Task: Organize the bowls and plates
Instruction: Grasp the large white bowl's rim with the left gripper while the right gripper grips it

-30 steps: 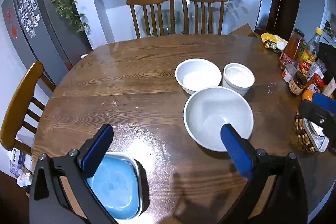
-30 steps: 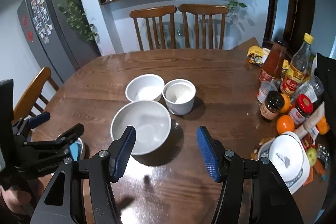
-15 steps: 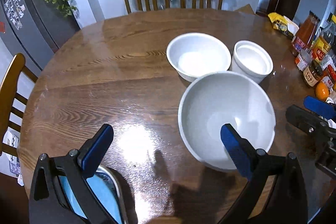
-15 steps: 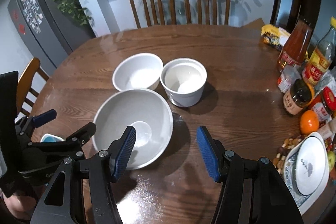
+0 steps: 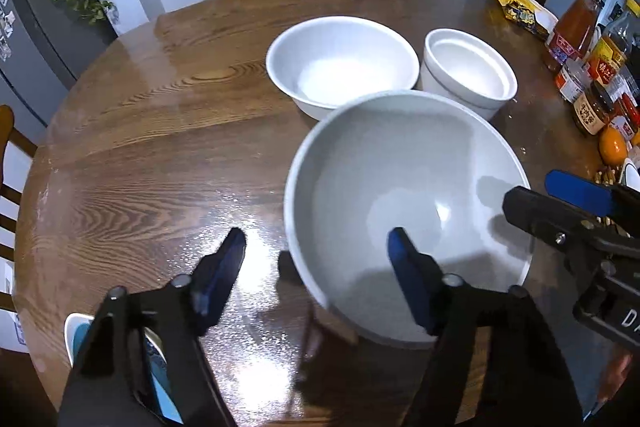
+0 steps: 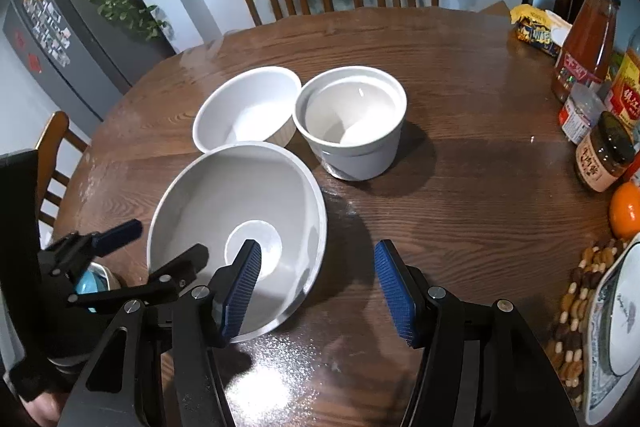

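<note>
Two claws now straddle the big grey bowl, one on each side of its rim. The left gripper has dropped toward the bowl from higher up and its jaws are closing, the near-left wall between them but not yet pinched. The right gripper is spread, unchanged, over the opposite rim. Beyond sit the white bowl and ramekin; likely a two-handed lift for stacking.

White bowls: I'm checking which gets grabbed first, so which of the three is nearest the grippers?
The widest, shallow bowl, in front of the other two. Its rim sits between both grippers' fingers; the medium bowl and straight-walled crock stand farther back.
</note>
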The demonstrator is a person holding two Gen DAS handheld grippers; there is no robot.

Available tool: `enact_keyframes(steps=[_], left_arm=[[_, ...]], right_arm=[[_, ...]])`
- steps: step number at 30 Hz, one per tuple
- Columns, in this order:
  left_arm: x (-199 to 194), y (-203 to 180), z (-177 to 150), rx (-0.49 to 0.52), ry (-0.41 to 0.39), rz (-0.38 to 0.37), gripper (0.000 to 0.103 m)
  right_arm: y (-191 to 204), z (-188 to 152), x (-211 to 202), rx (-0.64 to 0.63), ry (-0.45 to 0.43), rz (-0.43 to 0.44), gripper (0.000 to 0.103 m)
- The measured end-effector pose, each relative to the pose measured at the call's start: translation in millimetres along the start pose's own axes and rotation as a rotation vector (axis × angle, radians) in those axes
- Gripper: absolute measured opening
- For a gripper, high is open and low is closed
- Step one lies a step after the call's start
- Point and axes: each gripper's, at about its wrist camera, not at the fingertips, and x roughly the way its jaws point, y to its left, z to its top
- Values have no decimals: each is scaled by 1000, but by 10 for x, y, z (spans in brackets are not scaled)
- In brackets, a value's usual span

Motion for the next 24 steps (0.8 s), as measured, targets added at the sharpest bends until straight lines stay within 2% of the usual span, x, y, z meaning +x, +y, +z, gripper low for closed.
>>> enact_keyframes(steps=[1,3,5,8,11,14,17,24], left_arm=[[11,-2,3,-1,3,-6,61],[33,-14,6,-2,10,-19,45],[59,-39,6,1,19,-28,37],[72,-68,-6,6,21,-33,35],[81,-65,-6,4,21,-33,35],[90,-48,-1,1,17,-24,28],[69,-28,-9,-1,15,-23,24],[-91,-13,-62,11,-17,-17,24]], right_arm=[[-1,1,8,0,-1,3,61],[0,-6,32,-2,2,10,53],[-9,-4,62,2,11,24,43],[-12,-16,107,7,25,50,31],[-11,-31,119,0,25,48,23],[-21,-40,131,-2,29,46,17],[-35,-49,138,-2,28,47,15],[-35,-103,30,-8,-4,37,14]])
